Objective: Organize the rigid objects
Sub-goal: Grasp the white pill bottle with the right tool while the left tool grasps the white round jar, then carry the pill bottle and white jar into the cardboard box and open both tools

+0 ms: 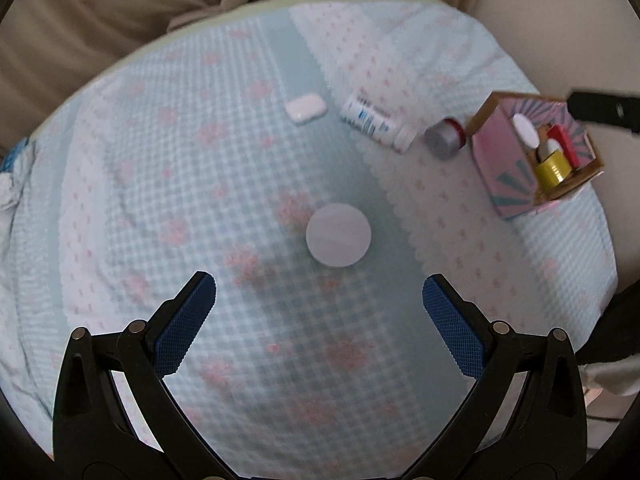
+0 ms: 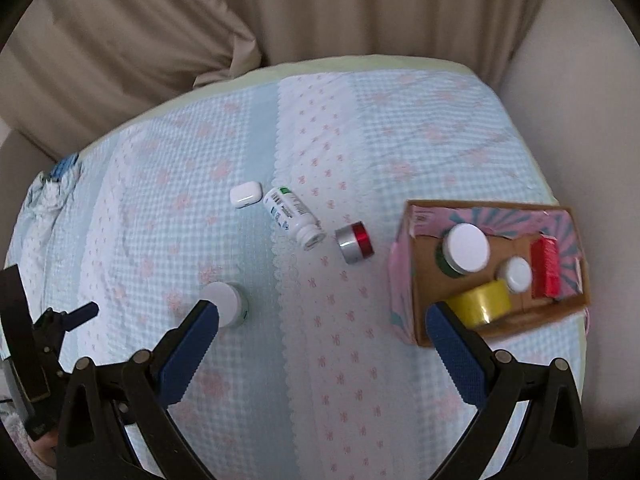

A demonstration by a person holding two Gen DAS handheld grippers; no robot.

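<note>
The left gripper hangs over a blue-and-pink checked bedspread with its blue-padded jaws spread wide and nothing between them. Just ahead of the fingertips stands a white-capped jar, seen from straight above so only its round lid shows; the right wrist view shows the same jar upright, a green-edged label on its side, partly hidden behind the right gripper's left pad.

The right gripper is also wide apart and empty, over the white flowered strip of the cover. Its right pad overlaps the near corner of the cardboard box, which sits at the right of the bed with a pink and teal printed outside. Inside the box are a large white-lidded jar, a smaller white-capped bottle, a yellow tape roll and a red object that may be a small carton; blur makes it hard to tell.

Loose on the bedspread, well beyond both grippers, lie three things in a row: a white earbud case, a white pill bottle on its side just beside it, and a silver-and-red small jar tipped on its side between the bottle and the box. Beige curtains hang behind the bed.
</note>
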